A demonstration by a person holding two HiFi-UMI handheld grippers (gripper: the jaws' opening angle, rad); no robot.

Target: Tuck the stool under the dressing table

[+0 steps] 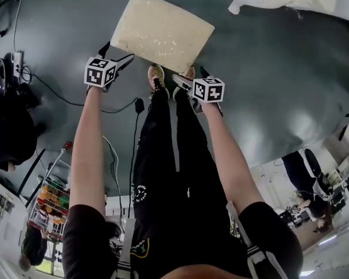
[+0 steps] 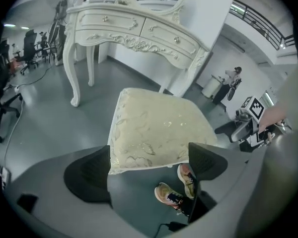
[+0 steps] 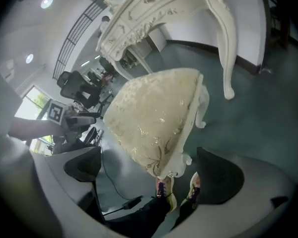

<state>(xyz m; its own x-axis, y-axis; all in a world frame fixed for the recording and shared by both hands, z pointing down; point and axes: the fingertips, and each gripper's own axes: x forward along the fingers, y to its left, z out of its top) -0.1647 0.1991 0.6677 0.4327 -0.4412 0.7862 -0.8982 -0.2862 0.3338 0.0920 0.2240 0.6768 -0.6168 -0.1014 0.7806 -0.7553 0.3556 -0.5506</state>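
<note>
A smooth grey-green floor (image 1: 267, 68) carries a square stool with a cream embroidered cushion (image 1: 161, 32). The stool stands in front of the carved white dressing table (image 2: 139, 31), not under it. The left gripper (image 2: 148, 167) and right gripper (image 3: 151, 170) have their jaws wide apart and empty at the stool's near edge.

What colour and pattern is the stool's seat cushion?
The seat cushion is cream with a faint gold leaf pattern; the left gripper view shows it best.
</note>
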